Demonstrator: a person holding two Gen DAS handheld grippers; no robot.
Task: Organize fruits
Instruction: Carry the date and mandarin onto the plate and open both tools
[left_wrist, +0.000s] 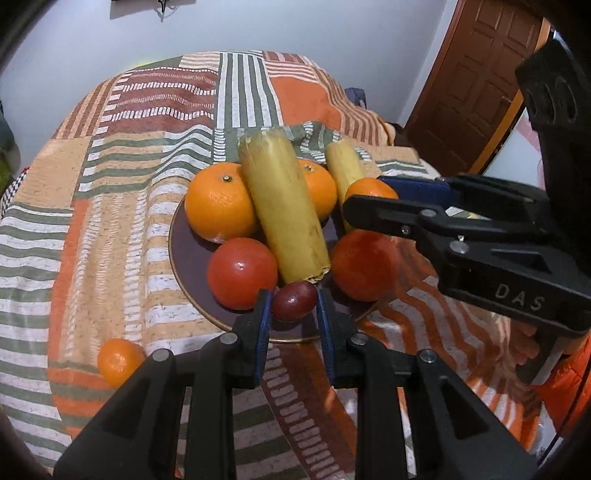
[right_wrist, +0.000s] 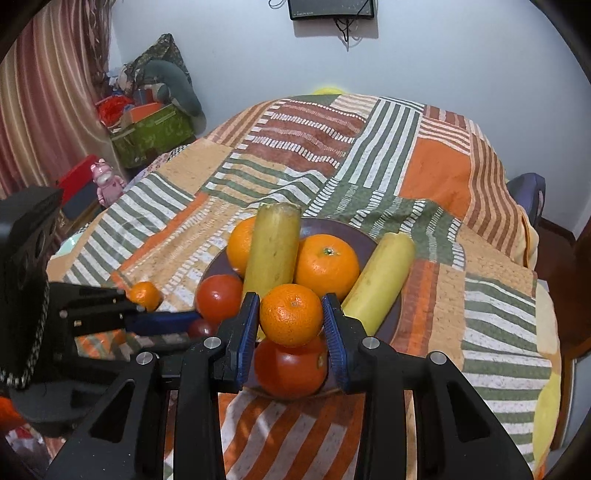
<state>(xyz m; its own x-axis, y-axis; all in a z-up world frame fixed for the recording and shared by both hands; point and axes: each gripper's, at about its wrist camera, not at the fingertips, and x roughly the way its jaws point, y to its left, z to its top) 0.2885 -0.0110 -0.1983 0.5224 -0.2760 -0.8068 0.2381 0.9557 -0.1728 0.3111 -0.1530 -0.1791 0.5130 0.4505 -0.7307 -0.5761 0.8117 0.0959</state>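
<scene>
The left gripper (left_wrist: 293, 301) clamps a grape (left_wrist: 294, 300) over the plate's (left_wrist: 181, 243) six o'clock rim. The right gripper (right_wrist: 291, 315) pinches a mandarin (right_wrist: 291, 314) above a tomato (right_wrist: 290, 369). Farther on lie oranges (left_wrist: 219, 201) and bananas (left_wrist: 282, 206). At eight o'clock, a second mandarin (left_wrist: 120, 360) sits on the cloth (left_wrist: 110, 184).

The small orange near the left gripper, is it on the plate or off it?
Off. The small orange lies on the patterned cloth, apart from the plate.
</scene>
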